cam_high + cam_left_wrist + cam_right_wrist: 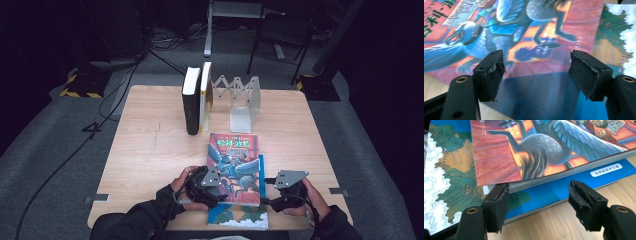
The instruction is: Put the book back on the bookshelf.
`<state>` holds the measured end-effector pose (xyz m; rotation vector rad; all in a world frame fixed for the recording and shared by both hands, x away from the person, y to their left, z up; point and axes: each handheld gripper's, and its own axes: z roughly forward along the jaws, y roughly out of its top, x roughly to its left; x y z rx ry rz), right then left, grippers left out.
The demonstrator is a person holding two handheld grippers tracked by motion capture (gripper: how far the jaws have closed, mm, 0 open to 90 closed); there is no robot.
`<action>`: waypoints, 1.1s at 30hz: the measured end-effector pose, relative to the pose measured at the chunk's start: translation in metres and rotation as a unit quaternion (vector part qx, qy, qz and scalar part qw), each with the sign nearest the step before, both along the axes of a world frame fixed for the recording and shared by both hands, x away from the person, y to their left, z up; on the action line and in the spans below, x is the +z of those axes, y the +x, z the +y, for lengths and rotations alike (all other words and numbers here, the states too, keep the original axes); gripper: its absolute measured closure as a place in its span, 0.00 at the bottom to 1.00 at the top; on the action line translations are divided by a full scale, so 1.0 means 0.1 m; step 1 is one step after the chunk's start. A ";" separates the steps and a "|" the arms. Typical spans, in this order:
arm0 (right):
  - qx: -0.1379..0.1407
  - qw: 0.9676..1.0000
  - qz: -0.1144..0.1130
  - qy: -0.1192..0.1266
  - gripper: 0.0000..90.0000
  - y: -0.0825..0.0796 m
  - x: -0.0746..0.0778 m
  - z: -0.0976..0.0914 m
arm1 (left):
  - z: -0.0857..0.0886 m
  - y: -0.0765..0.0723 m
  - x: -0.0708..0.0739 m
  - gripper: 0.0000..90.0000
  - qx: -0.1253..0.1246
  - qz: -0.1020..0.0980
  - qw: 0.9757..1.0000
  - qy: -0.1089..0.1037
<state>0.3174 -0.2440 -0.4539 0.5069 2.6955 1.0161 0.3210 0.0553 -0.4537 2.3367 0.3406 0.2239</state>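
Your right gripper [537, 206] is standing open with nothing between its pads, at the near corner of the red book [549, 147] lying on the blue book [554, 192]. Your left gripper [536, 75] is hovering open over the cover. Pinch the top book's edge alone. Ahead, the bookend rack [240, 102] is holding two upright books [196, 100]

Two stacked books [235, 170] lie between left claw [212, 192] and right claw [270, 192].
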 end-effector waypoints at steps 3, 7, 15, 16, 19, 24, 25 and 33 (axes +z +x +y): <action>-0.001 1.000 -0.002 0.001 0.37 0.00 0.00 0.01 | -0.05 -0.04 0.00 0.31 -0.012 0.002 1.000 -0.002; -0.009 1.000 -0.010 0.006 0.36 0.01 0.02 0.01 | -0.14 -0.10 -0.04 0.31 -0.026 0.003 1.000 0.012; 0.010 1.000 0.006 -0.012 0.42 -0.01 0.02 -0.02 | -0.16 -0.11 -0.06 0.29 -0.027 0.000 1.000 0.011; 0.015 1.000 0.009 -0.015 0.42 -0.01 0.02 -0.02 | -0.16 -0.11 -0.06 0.29 -0.027 -0.002 1.000 0.012; 0.018 1.000 0.013 -0.021 0.42 -0.01 0.01 0.00 | -0.17 -0.11 -0.07 0.29 -0.028 -0.004 1.000 0.010; 0.017 0.999 0.021 -0.027 0.42 0.00 0.01 0.00 | -0.16 -0.10 -0.07 0.29 -0.028 -0.003 1.000 0.007; 0.017 0.999 0.018 -0.035 0.43 0.00 0.02 0.01 | -0.16 -0.10 -0.08 0.29 -0.028 -0.003 1.000 0.006; 0.007 1.000 0.011 -0.021 0.40 0.02 0.01 0.02 | -0.17 -0.10 -0.08 0.27 -0.028 -0.003 1.000 0.006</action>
